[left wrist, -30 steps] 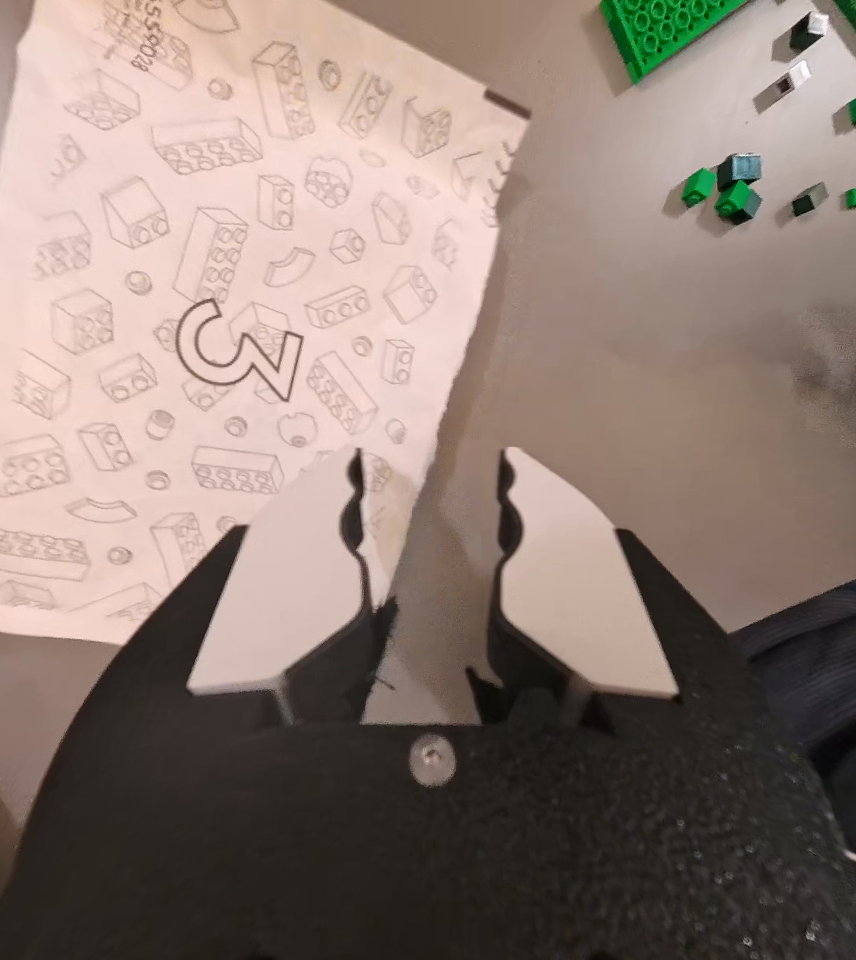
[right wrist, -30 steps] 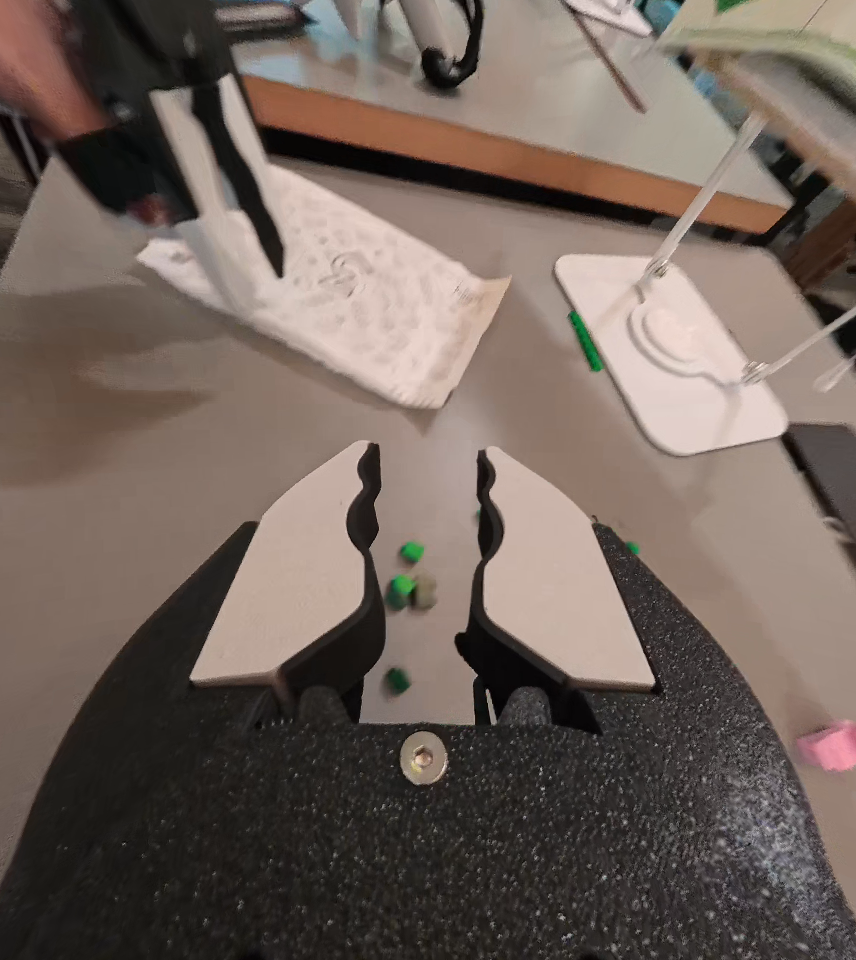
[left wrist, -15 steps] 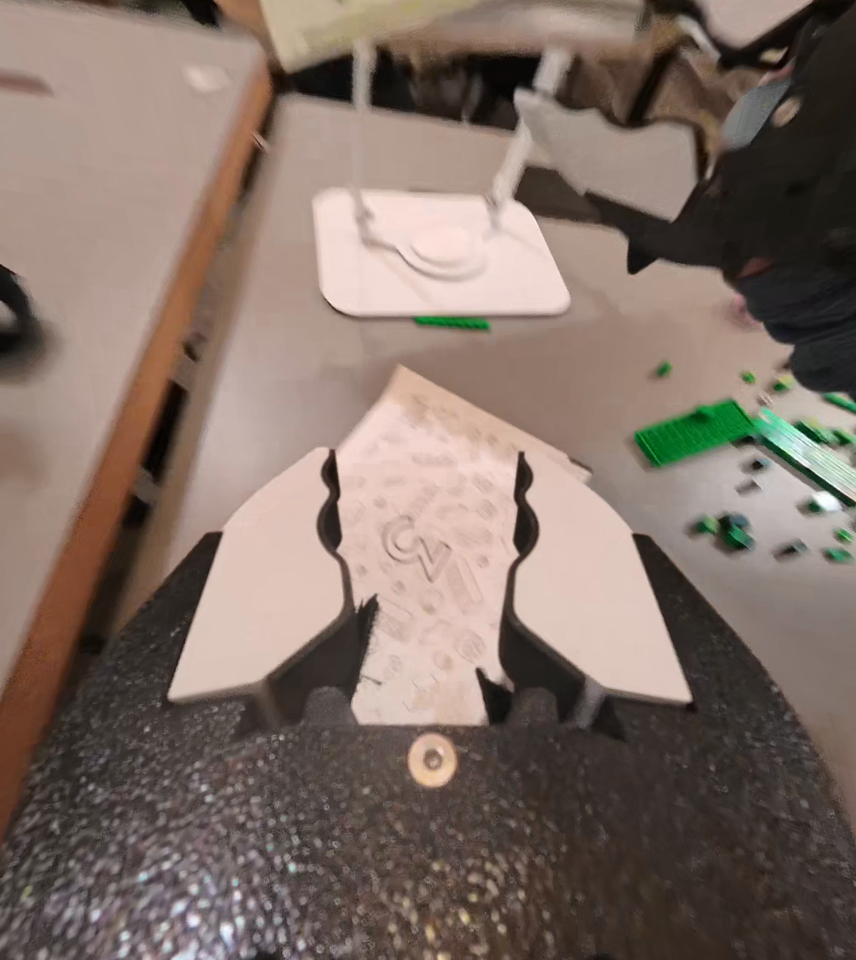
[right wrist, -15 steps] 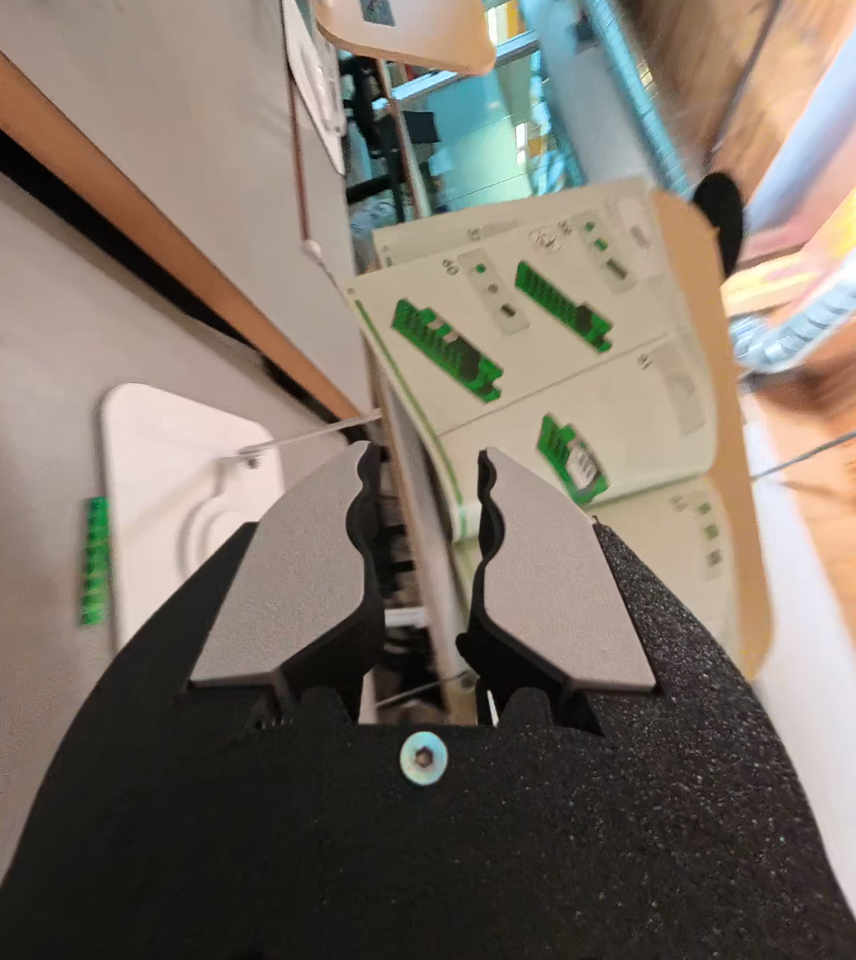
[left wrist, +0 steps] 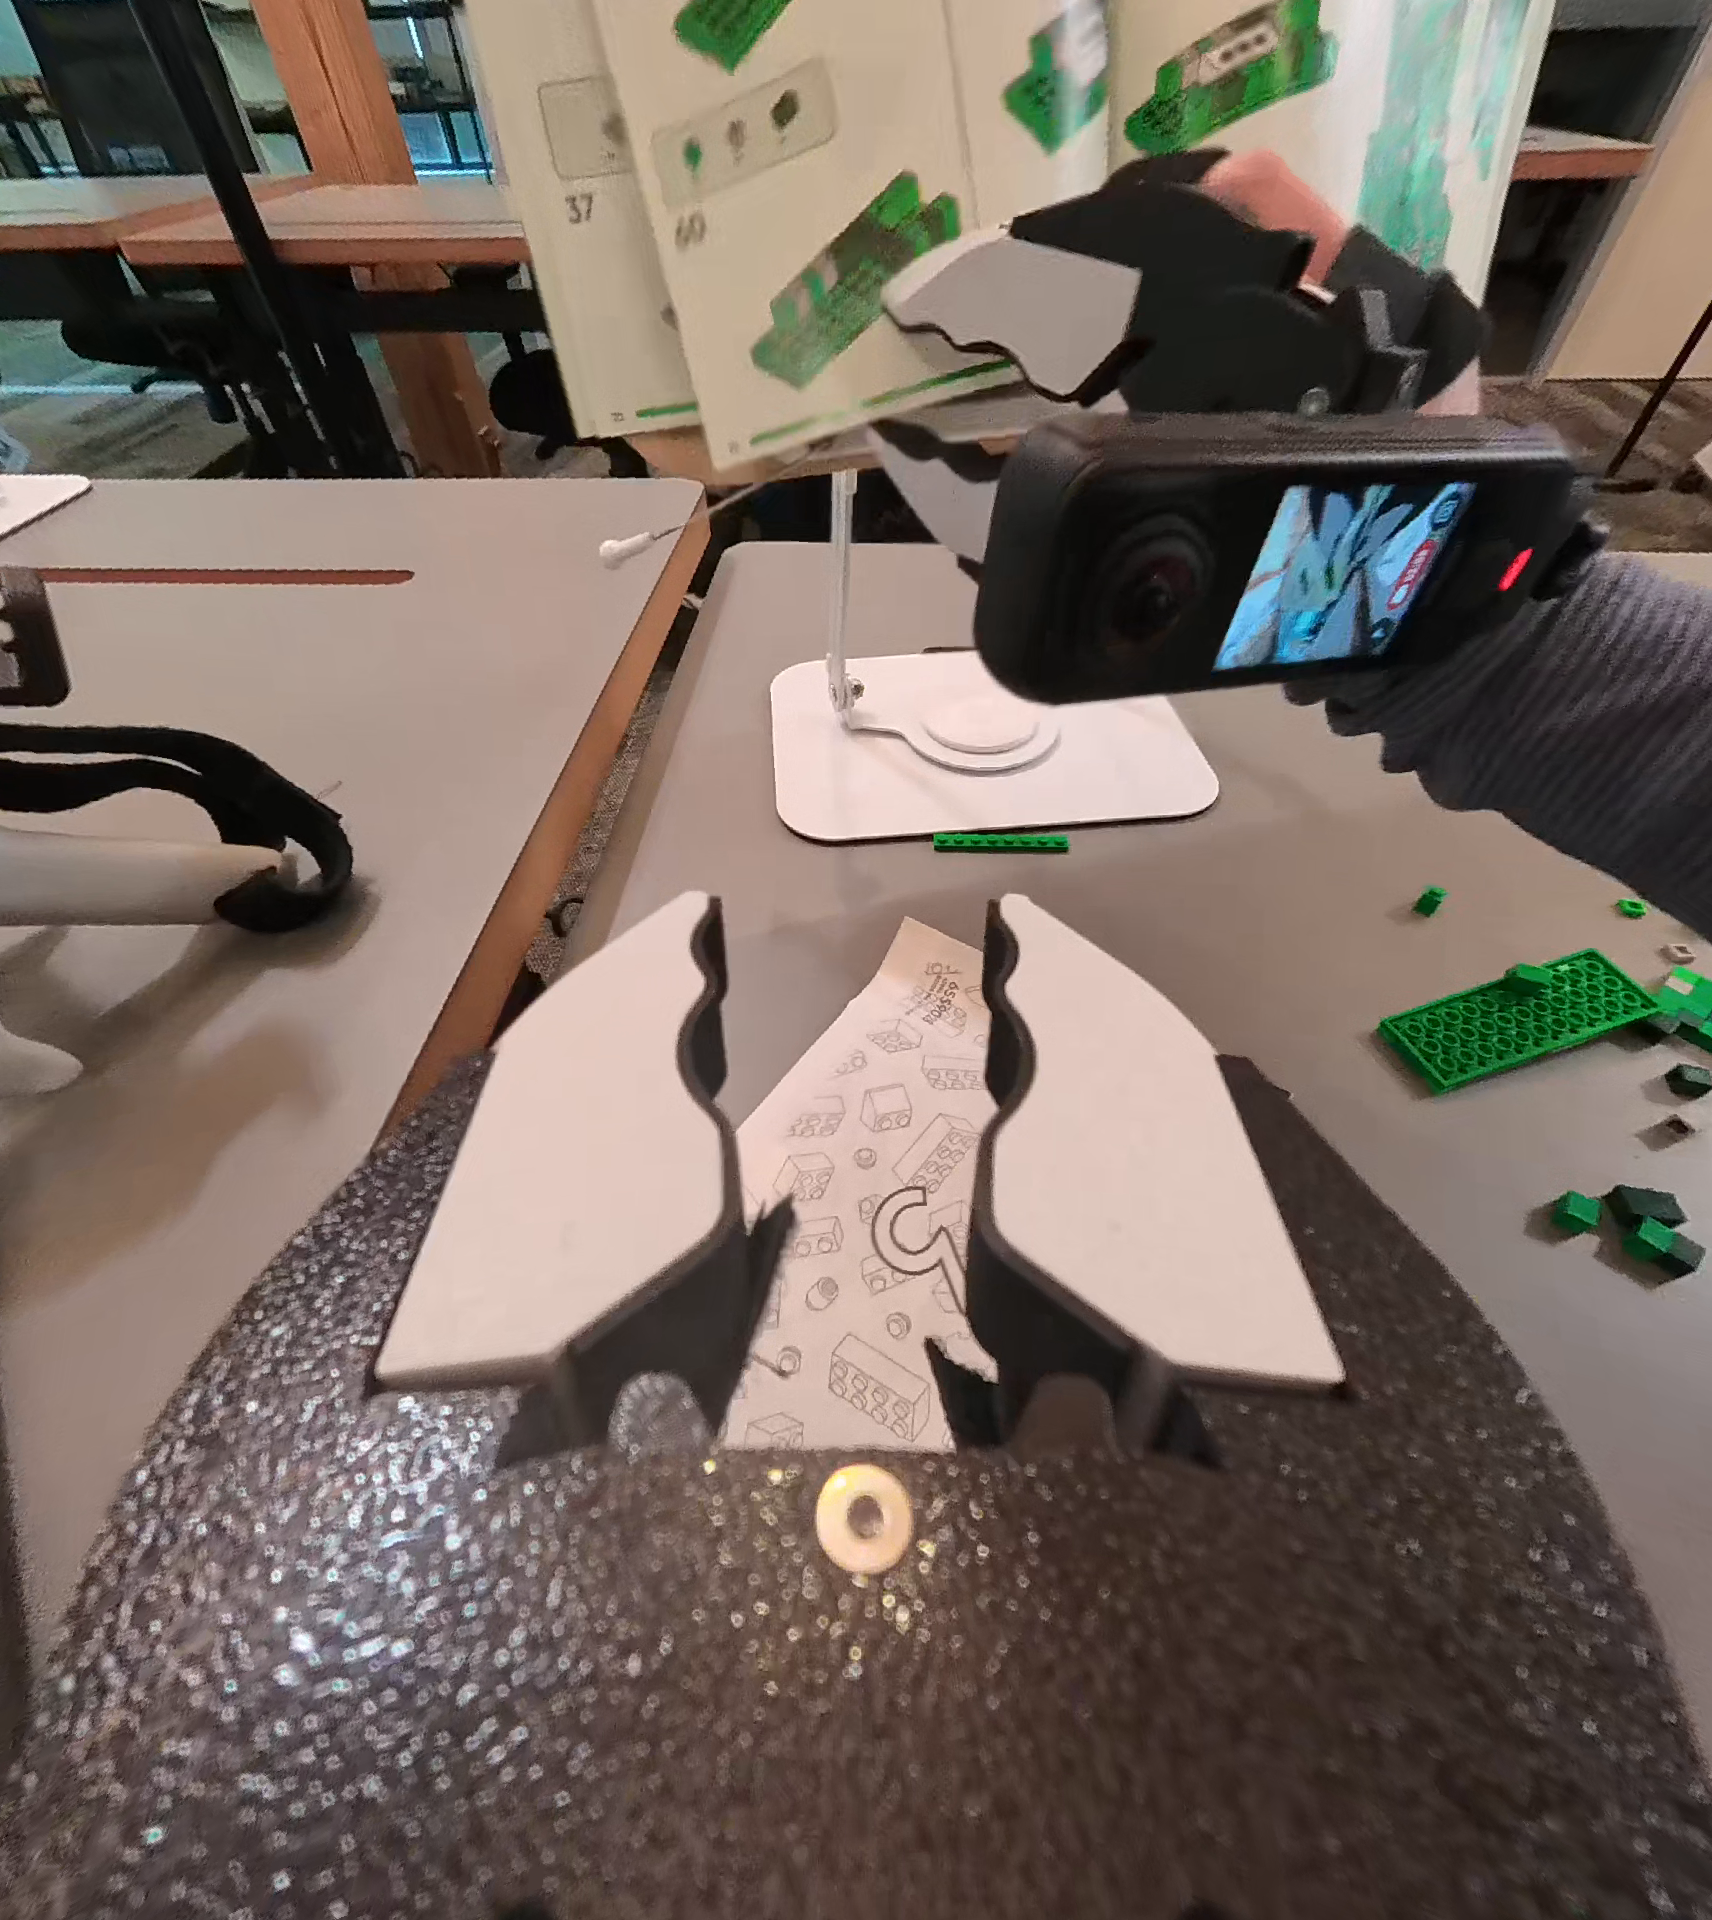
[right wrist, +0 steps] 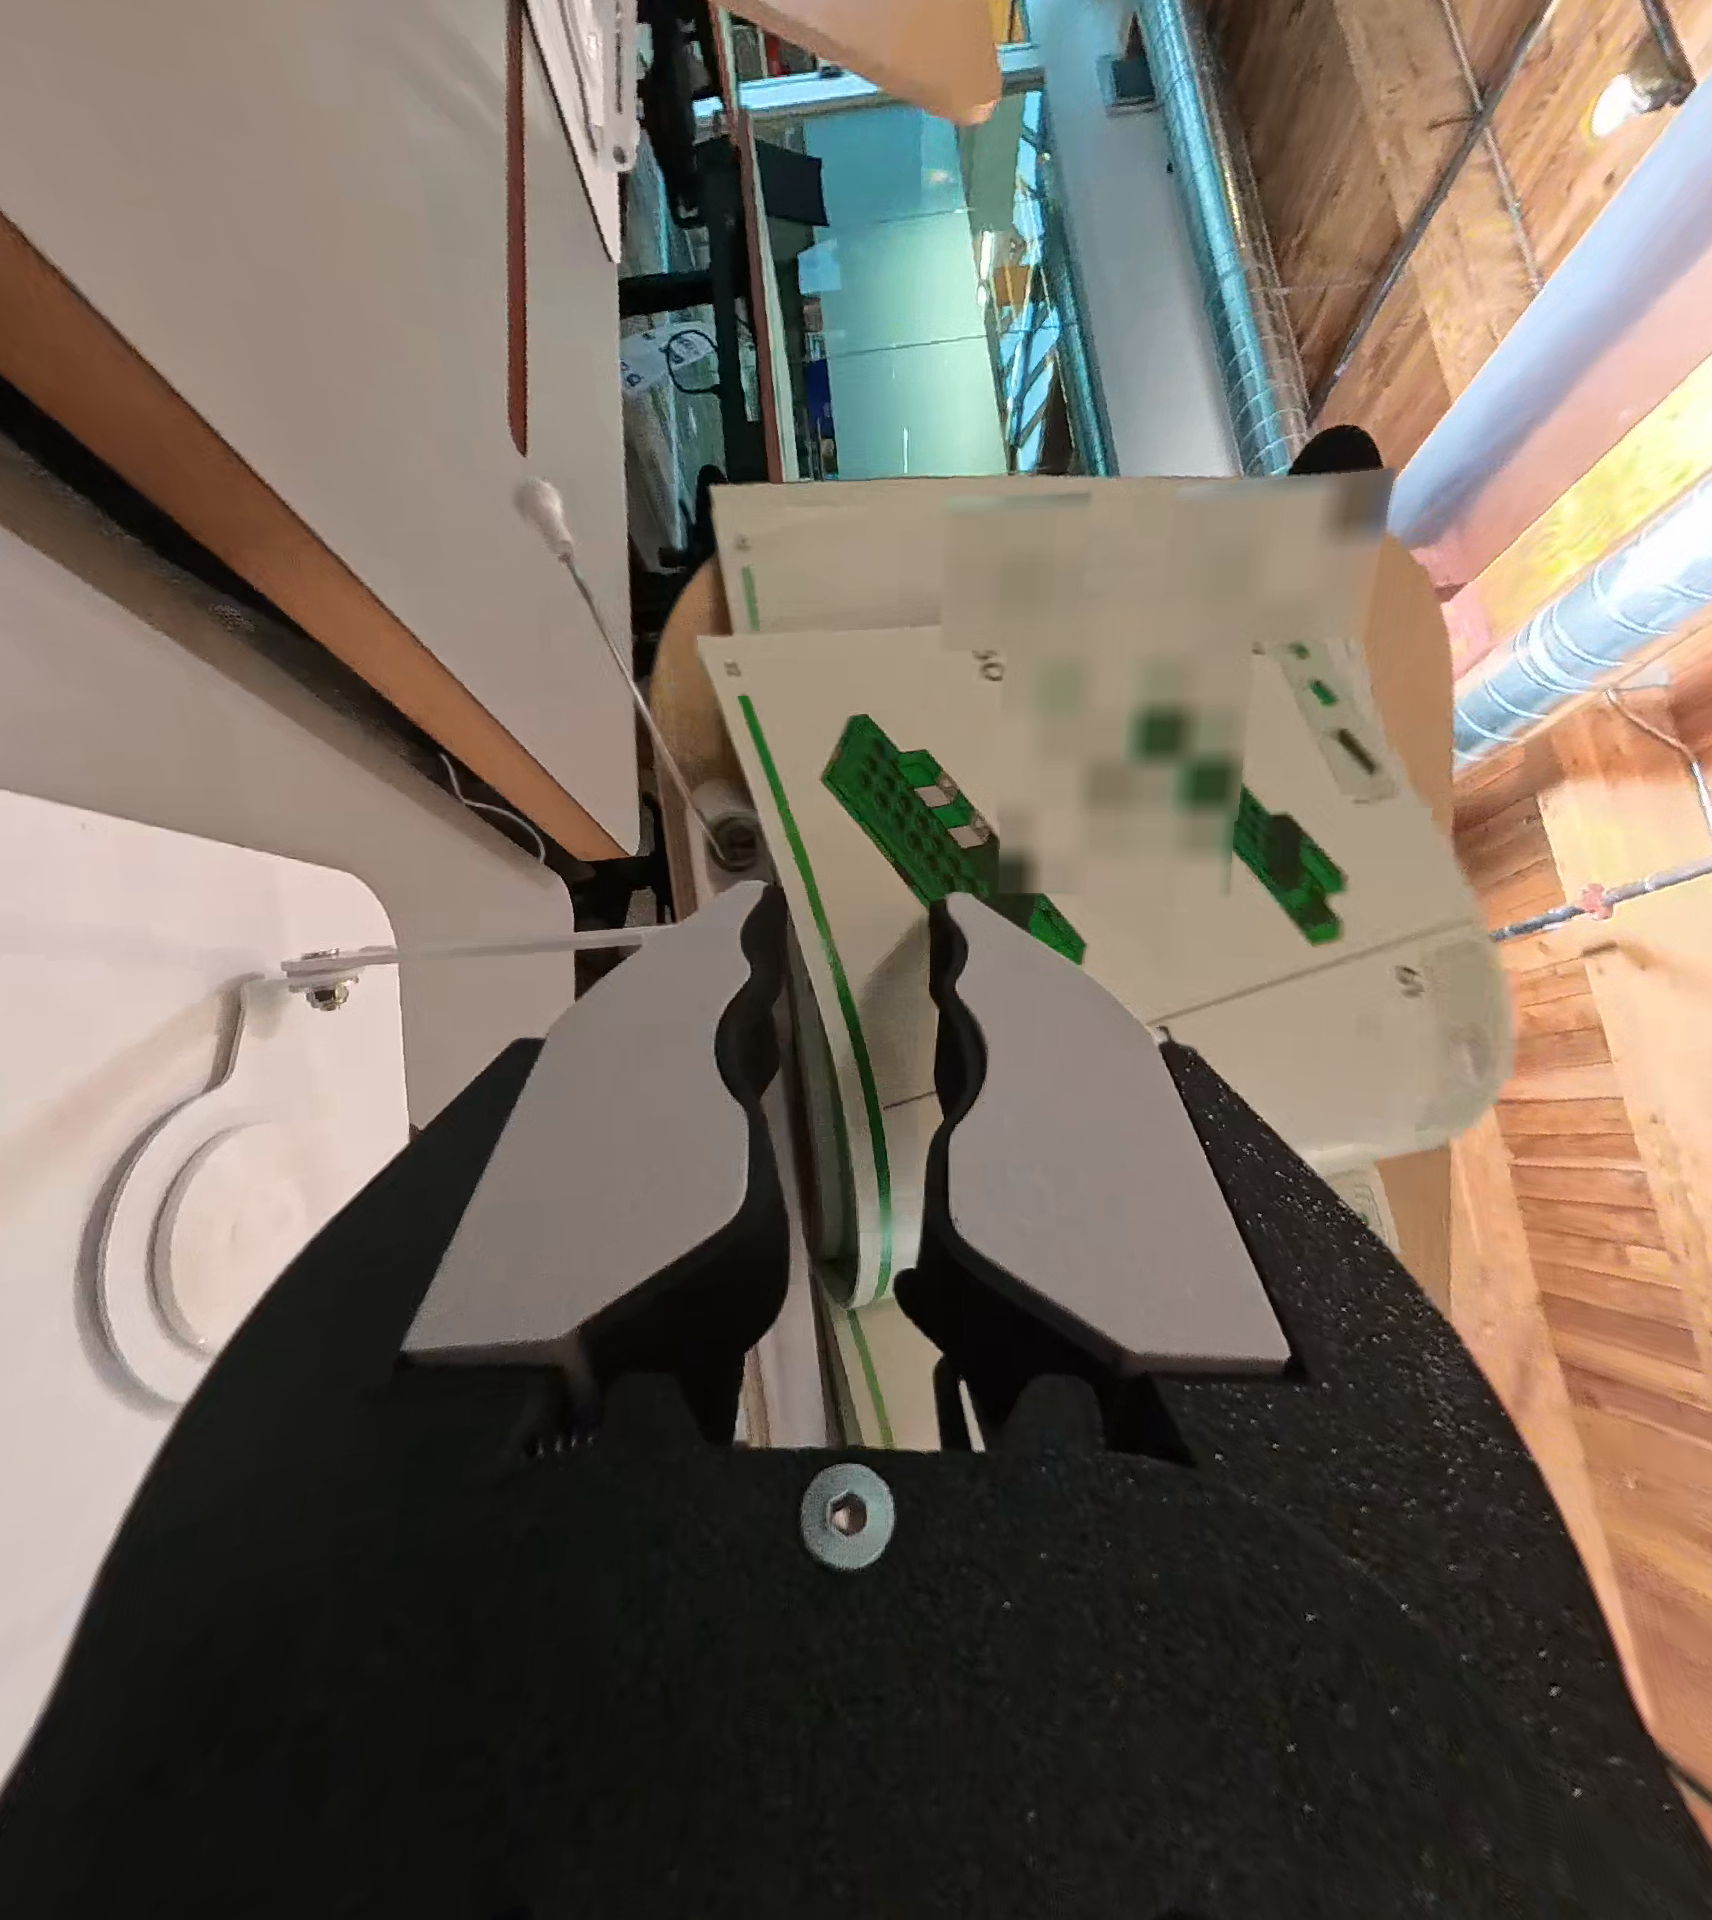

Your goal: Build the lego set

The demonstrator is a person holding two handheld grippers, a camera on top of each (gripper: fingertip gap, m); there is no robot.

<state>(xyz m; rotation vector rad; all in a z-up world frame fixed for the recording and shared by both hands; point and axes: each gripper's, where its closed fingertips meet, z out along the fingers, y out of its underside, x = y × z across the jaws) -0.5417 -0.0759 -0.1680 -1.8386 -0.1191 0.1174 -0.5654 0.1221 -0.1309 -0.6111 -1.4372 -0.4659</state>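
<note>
The instruction booklet stands open on a white stand at the back of the grey table. My right gripper is raised to its lower edge and rolled on its side. In the right wrist view, my right gripper is open and a curled page edge lies between its fingers. My left gripper is open and empty above a printed paper bag. A green baseplate and loose green pieces lie at the right.
A long green plate lies in front of the stand base, which also shows in the right wrist view. A second table at the left holds black-and-white gear. A sleeved arm reaches over the right side. The tips of one gripper are about 20 cm away from the tips of the other. My left gripper's tips are some 25 cm from the green baseplate.
My left gripper tilted up from looking down on the paper bag to looking across the table. My right gripper rose from the table, rolled sideways and closed in on the booklet's page edge.
</note>
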